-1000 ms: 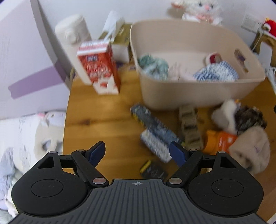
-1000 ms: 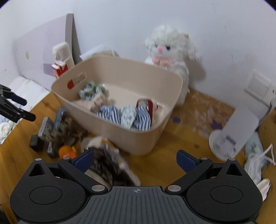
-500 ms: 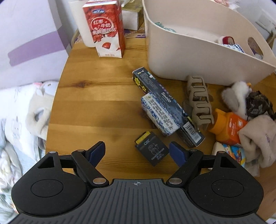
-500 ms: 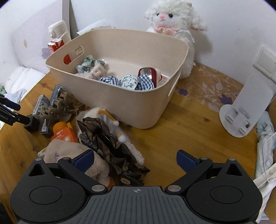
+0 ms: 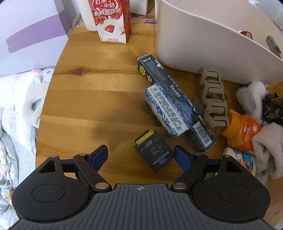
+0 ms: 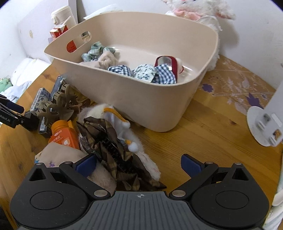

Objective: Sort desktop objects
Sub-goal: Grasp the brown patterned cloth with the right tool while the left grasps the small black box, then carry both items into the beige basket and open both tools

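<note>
A beige bin [image 6: 159, 99] [image 5: 203, 44] on the wooden table holds scrunchies and a red-rimmed item. Loose items lie beside it. My left gripper [image 5: 141, 155] is open low over the table; a small black box [image 5: 153, 152] lies between its fingers, nearer the right one. Beyond are a blue-white box [image 5: 166, 111], a long dark box [image 5: 176, 106], a tan hair claw [image 5: 212, 100] and an orange bottle [image 5: 242, 131]. My right gripper [image 6: 138, 164] is open over a brown plaid hair bow [image 6: 113, 150] lying on fluffy cloth.
A red milk carton [image 5: 111, 19] and a white bottle stand at the back left. A white plush toy [image 6: 198, 8] sits behind the bin. A white stand [image 6: 265, 123] is at the right. The table edge [image 5: 46, 106] drops to bedding on the left.
Both grippers have moved down and forward. The black box now lies between my left fingers. The plaid bow now lies between my right fingers. Both stay open.
</note>
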The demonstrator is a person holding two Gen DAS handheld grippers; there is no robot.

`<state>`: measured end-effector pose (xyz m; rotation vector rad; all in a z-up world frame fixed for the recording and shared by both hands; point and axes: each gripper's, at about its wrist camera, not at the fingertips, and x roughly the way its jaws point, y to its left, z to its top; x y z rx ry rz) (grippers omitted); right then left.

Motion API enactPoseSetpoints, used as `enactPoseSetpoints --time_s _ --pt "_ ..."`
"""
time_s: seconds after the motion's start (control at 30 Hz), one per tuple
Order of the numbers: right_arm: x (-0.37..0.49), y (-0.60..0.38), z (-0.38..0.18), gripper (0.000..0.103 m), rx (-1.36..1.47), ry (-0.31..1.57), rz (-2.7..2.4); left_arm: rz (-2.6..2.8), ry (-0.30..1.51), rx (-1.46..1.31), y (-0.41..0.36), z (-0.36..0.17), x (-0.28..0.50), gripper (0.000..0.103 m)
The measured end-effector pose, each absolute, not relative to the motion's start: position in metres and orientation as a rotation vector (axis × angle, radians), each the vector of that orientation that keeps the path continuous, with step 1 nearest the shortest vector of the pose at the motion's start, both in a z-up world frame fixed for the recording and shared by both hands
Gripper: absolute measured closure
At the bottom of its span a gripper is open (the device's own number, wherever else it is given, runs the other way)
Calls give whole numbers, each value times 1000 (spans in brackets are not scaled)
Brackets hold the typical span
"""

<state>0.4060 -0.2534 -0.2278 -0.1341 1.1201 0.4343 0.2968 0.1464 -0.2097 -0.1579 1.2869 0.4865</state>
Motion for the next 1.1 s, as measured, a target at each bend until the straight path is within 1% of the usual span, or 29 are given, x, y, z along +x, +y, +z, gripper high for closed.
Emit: enactPoseSetpoints --time_s 0.27,0.3,0.33,0.37,0.43,0.47,0.53,0.57,0.63,0.67,0.7,0.83,1.1 --pt "414 -248 -236 0 -121 1123 450 550 1281 -266 155 -214 300 21" --pt "415 -248 -236 3 -118 1122 452 546 1284 -266 155 -215 301 23" --pt "415 -249 -236 9 -114 1120 456 538 1288 -266 154 -216 302 30" --pt "415 -249 -236 12 -106 1118 465 526 1296 -266 154 -217 303 33" --pt "415 -249 -236 23 -92 1119 481 523 1298 -235 151 -217 305 39" --pt "415 -249 -235 26 -87 1121 491 523 1298 -216 149 -217 305 41" --pt "414 -248 -235 38 -81 1123 505 524 1294 -197 147 -216 306 51" --pt "414 -247 -234 39 -80 1124 509 522 1291 -193 147 -215 305 53" --pt "413 -246 -233 48 -80 1126 514 511 1290 -191 147 -213 305 61" --pt "413 -246 -232 49 -75 1126 517 504 1291 -186 146 -213 304 64" --pt "412 -247 -231 50 -70 1127 515 499 1293 -174 145 -212 304 70" --pt "408 -248 -226 56 -48 1126 504 490 1296 -147 140 -211 299 71" --pt "393 -256 -211 59 -32 1090 462 491 1274 -147 137 -203 286 71"
